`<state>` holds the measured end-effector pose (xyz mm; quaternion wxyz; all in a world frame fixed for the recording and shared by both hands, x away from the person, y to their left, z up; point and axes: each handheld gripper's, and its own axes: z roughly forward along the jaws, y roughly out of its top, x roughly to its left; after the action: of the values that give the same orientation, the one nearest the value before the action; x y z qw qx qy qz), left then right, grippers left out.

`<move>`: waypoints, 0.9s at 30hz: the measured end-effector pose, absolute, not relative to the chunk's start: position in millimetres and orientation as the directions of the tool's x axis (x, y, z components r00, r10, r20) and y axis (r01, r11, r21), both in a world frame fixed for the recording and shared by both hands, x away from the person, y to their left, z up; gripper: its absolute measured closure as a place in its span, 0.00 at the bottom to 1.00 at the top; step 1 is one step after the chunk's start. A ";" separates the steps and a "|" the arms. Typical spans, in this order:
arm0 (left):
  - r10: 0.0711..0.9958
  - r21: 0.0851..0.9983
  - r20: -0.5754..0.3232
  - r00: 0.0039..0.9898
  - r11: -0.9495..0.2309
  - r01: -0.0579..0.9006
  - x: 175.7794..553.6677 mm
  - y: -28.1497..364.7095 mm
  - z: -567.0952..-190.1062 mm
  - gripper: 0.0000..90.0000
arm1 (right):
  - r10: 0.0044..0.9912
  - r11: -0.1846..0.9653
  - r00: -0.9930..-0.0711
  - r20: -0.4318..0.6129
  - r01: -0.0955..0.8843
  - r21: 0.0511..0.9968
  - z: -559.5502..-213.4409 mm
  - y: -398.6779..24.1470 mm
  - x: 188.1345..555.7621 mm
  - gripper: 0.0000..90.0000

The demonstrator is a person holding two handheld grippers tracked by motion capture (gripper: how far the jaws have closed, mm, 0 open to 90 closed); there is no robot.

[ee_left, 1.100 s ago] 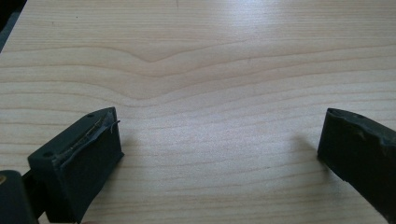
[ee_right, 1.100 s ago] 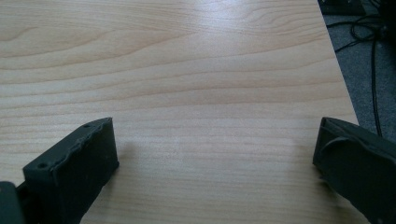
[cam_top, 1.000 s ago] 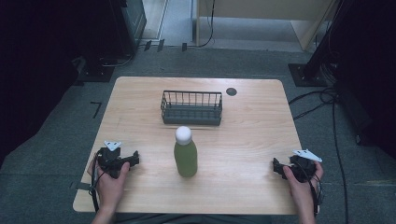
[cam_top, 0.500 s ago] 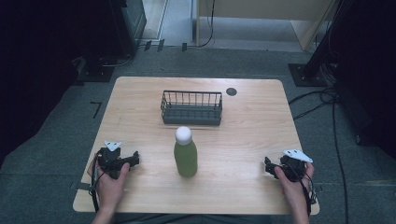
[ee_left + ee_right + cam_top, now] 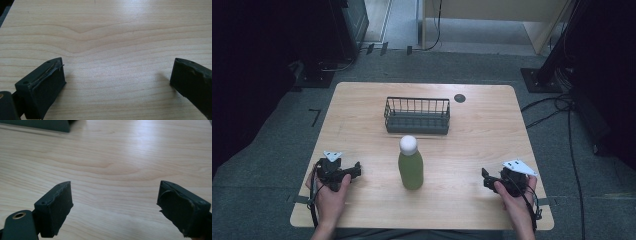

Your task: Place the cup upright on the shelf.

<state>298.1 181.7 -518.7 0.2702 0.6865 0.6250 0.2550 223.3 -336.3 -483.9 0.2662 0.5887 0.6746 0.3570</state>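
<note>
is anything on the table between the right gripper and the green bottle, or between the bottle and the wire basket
Nothing visible. Bare wood lies between the right gripper and the green bottle, and its jaws stand open over bare table. The wire basket sits just behind the bottle, with only a bare strip of table between them.

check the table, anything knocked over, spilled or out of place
Nothing stands out. The green bottle stands upright with its white cap on, the wire basket sits square behind it, and no spill shows on the table. The left gripper and right gripper are open, holding nothing.
</note>
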 end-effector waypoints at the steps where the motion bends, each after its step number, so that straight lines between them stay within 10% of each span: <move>1: 0.996 0.690 0.012 0.088 -0.072 0.720 298.1 181.7 -518.7 0.00 | 0.982 0.053 -0.174 0.066 0.602 0.797 -481.6 -332.9 222.6 0.14; 27: 0.996 0.690 0.012 0.088 -0.072 0.720 298.1 181.7 -518.7 0.00 | 0.909 0.142 -0.403 0.108 0.541 0.829 -451.9 -261.2 220.3 0.15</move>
<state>298.1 181.7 -518.7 0.2702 0.6864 0.6251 0.2551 220.3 -261.2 -451.9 0.2180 0.5011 0.7234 0.4219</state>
